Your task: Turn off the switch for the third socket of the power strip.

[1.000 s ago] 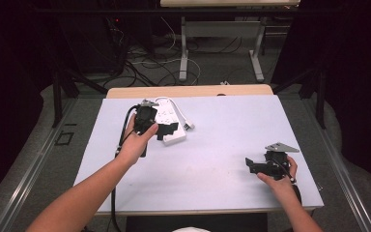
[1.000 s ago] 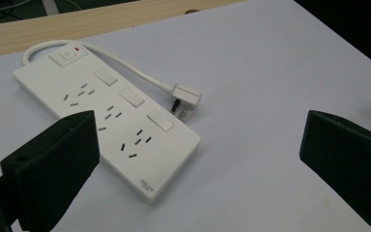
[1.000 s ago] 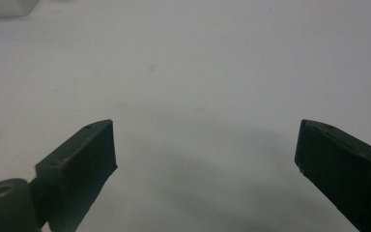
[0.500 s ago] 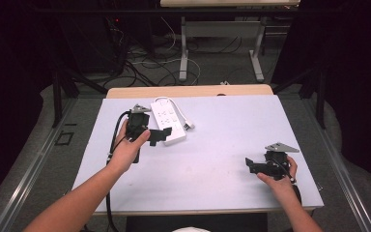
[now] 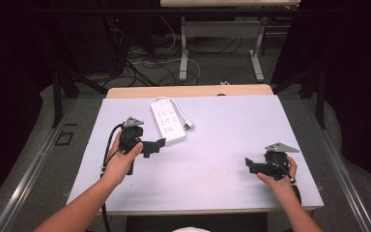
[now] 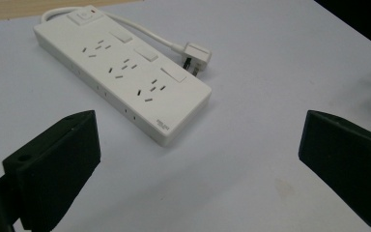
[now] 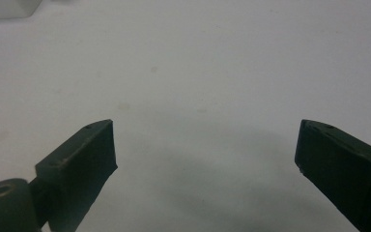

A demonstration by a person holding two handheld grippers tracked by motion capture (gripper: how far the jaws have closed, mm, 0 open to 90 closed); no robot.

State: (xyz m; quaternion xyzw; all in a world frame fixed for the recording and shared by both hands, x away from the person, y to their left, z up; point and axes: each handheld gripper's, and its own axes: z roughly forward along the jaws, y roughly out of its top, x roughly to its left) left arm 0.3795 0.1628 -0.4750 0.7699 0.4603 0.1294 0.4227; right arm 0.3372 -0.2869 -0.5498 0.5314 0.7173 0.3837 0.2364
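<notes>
The left tongs [image 5: 158,143] have drawn back from the white plastic power strip [image 5: 167,121], now lying free near the pale tabletop's [image 5: 212,169] far edge (release apparently done), both tongs gaping wide and empty, the right tongs [image 5: 249,165] idle near the right edge

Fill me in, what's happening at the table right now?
A person holds a gripper in each hand over a white table. The left gripper, jaws open, sits just short of the near end of a white power strip, not touching it. The strip's plug lies loose beside it. The right gripper rests open, well apart.
</notes>
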